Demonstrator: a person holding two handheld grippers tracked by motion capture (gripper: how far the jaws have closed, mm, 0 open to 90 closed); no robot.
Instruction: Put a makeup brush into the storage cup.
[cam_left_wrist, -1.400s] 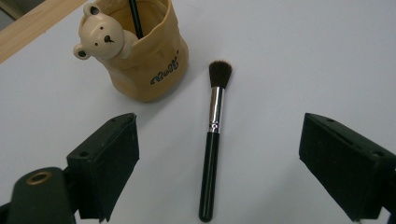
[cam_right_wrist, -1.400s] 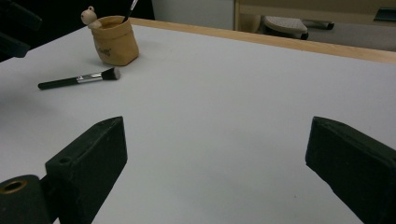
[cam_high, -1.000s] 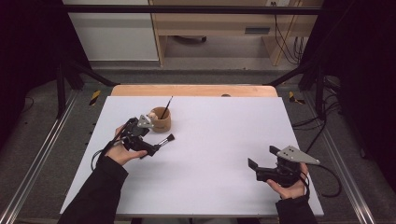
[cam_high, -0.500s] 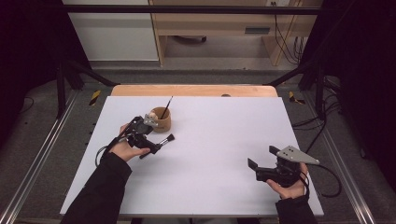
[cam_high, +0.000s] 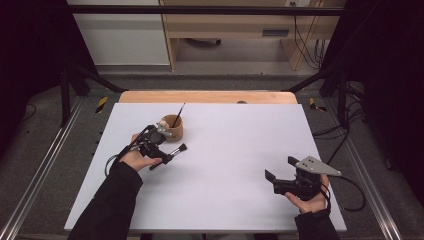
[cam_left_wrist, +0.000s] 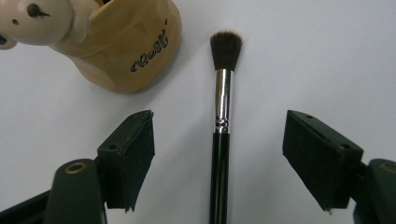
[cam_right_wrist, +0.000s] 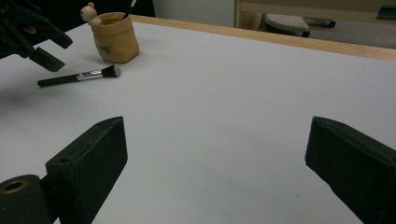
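Brush (cam_left_wrist: 220, 126): glossy handle, soft bristles.

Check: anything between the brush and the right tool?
Nothing: in the high view, bare white table runs from the brush to the right tool.

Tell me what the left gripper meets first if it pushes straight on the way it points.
Probably the makeup brush lying on the table between the left gripper's open jaws, which have just been closing; they do not touch it yet.
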